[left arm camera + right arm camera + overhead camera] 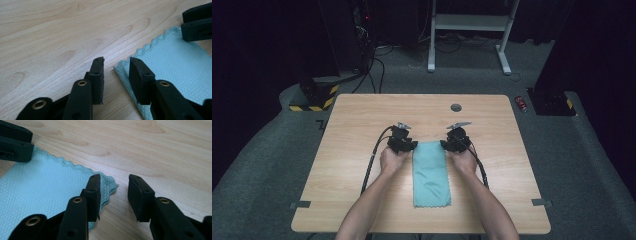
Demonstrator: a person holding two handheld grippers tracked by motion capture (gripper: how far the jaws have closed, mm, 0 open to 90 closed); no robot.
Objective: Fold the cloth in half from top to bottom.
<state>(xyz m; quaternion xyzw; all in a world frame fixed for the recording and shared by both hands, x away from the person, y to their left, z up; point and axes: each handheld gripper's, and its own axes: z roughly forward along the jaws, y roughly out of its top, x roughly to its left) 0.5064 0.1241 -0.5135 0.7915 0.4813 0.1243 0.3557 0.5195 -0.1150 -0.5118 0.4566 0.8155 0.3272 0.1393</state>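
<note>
Teal cloth (431,173) lies flat at table (362,115) centre, long strip running 12 to 6 o'clock, apparently folded already.

Left gripper (402,143) sits at cloth's 11 o'clock corner, jaws spread, nothing held; corner tip (119,68) lies in gap between them.

Right gripper (457,141) mirrors it at 1 o'clock corner (110,185), jaws parted, empty, one jaw over cloth, one over bare wood.

Judgement: both straddle far corners to pinch together, keeping edge level for fold toward 6 o'clock.
</note>
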